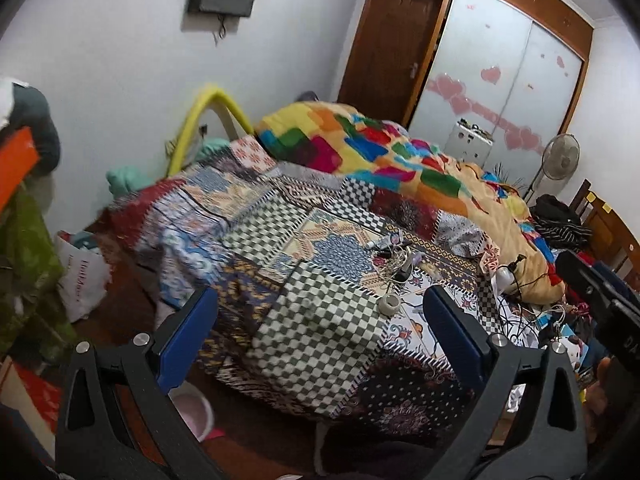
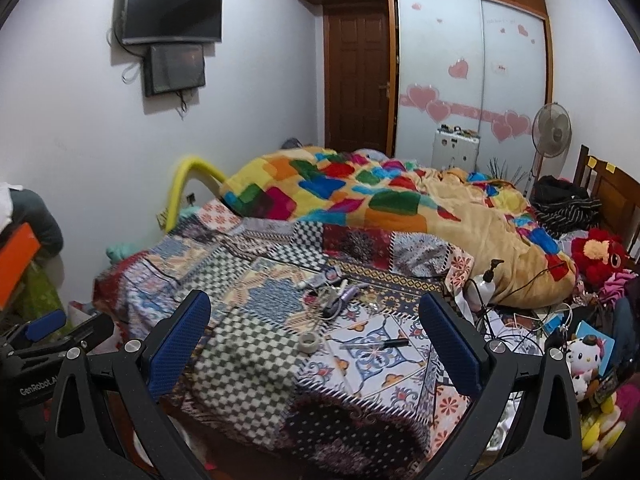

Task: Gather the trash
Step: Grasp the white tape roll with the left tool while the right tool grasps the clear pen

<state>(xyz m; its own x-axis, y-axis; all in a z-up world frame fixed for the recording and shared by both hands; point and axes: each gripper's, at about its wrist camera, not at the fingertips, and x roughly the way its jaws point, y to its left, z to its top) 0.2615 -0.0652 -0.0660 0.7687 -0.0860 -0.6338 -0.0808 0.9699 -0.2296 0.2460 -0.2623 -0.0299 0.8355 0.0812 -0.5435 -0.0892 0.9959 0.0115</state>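
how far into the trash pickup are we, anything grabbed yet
Nothing looks done yet. The left hand-held gripper and right hand-held gripper are both open and empty, held above the near end of the bed, and no trash bag shows in either. Still lying on the patchwork bedspread: a tape roll, a pen and a tangle of cords and small tubes.

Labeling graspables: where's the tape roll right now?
The tape roll lies on the patchwork bedspread near the bed's foot, just left of the black pen in the right wrist view, below the tangle of cords.
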